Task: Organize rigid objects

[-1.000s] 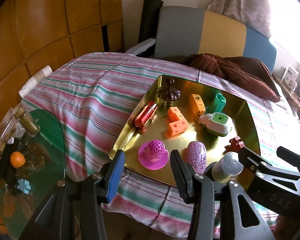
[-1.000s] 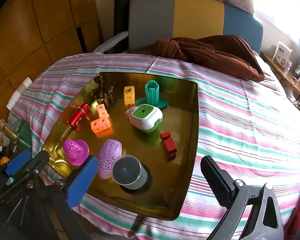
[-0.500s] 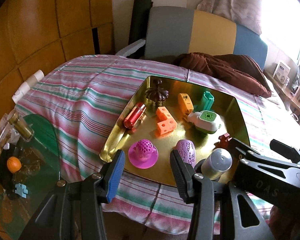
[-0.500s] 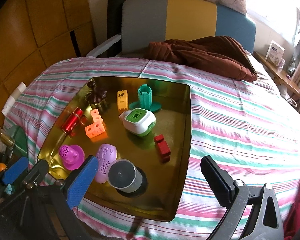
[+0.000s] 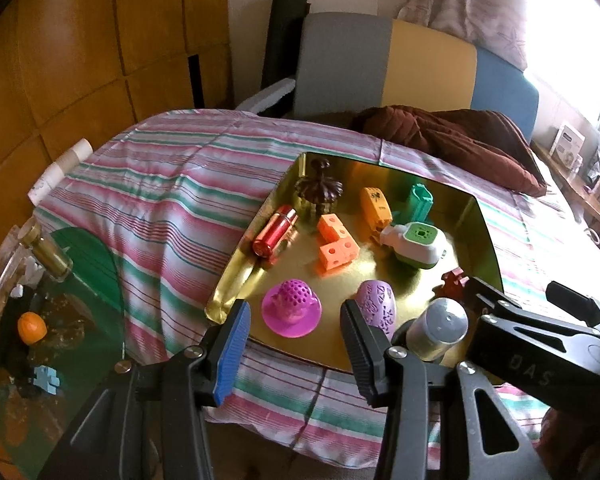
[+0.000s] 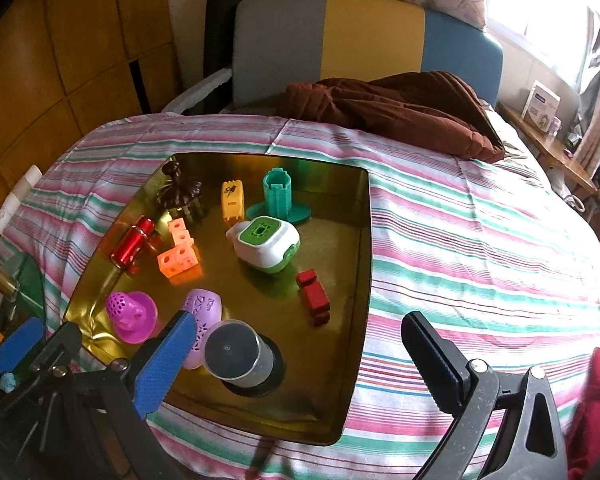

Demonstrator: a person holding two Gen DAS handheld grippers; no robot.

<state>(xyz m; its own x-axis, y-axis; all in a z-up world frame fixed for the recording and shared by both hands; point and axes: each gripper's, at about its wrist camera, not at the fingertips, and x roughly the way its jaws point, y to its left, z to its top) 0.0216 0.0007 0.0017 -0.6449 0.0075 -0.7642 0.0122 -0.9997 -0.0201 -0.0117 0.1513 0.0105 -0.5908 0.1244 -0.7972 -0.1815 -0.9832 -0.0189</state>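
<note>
Hovering over the near edge of the gold tray [image 5: 236,276], both claws are released and grasp nothing. Left claw [image 5: 294,344] sits just short of the magenta perforated cup-and-saucer toy [image 5: 291,311], which lies straight ahead between its spread fingers; the purple patterned egg [image 5: 376,307] is just beside it, toward the right finger. Right claw [image 6: 296,354] has the clear grey-lidded cup [image 6: 236,354] ahead near its blue finger [image 6: 162,364], with the red block [image 6: 314,294] farther in, long axis running away from the claw. Left hand looks nearer the magenta toy, right hand nearer the cup. Both claws pitch steeply down at the tray, which rests on a striped cloth [image 6: 480,240]; all the toys are inside the tray.
</note>
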